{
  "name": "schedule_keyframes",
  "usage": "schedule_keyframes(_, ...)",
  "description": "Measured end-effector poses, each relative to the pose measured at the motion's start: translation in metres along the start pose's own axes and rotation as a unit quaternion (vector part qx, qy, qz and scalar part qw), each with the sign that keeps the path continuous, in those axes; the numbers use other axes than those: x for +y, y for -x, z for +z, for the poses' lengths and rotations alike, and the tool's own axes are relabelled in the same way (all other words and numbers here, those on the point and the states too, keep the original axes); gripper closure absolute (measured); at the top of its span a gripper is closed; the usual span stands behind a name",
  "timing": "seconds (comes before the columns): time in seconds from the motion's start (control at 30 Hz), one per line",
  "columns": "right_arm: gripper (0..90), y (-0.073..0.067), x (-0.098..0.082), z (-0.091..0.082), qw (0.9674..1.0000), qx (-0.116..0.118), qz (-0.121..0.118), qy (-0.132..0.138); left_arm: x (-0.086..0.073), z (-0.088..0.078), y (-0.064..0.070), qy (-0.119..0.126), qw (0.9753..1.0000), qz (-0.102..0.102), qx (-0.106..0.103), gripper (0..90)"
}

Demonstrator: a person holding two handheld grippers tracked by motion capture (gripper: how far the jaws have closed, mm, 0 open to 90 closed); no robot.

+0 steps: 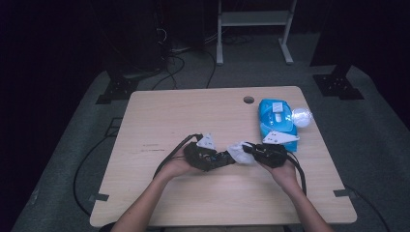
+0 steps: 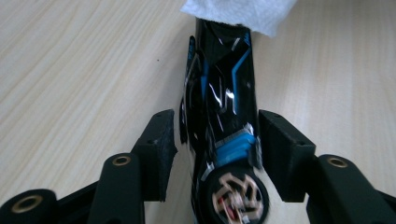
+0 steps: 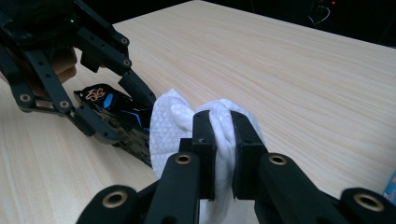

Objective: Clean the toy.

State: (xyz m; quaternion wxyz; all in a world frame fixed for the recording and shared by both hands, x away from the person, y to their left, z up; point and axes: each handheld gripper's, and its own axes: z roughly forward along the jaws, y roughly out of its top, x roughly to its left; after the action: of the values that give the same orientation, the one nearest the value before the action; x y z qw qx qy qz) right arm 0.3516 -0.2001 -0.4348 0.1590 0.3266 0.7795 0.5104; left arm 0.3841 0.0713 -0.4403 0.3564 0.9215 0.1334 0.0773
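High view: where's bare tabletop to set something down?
Free: the light wooden table's left half and far strip up to the round cable hole; also the near edge. Crowded: centre, where both tongs meet over the white wipe, and far right around the blue wipes pack.

We look down on a light wood-grain table point(image 1: 159, 116) with a round cable hole point(image 1: 248, 100) near its far edge, standing on grey carpet point(image 1: 377, 130). Beyond it, at upper centre, a white metal frame point(image 1: 254, 29) stands in a dark room; black cables point(image 1: 174, 65) trail across the floor at upper left.
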Motion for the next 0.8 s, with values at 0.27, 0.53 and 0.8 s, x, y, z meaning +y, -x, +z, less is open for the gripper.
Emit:
schedule_keyframes(0.27, 81.8, 0.008, 0.000, -0.009, 0.9995, -0.012, 0.022, 0.018, -0.005, -0.006, -0.002, -0.005, 0.9999, 0.007, -0.006, 57.5)
schedule_keyframes(0.53, 81.7, 0.004, -0.003, -0.001, 0.9996, 0.000, 0.027, 0.010, -0.014, -0.014, -0.004, -0.011, 0.9999, 0.000, -0.002, 52.1)
schedule_keyframes(0.8, 81.7, 0.002, -0.005, 0.002, 0.9993, 0.015, 0.035, 0.008, 0.008, 0.006, 0.003, -0.060, 0.9980, 0.020, 0.004, 43.0)
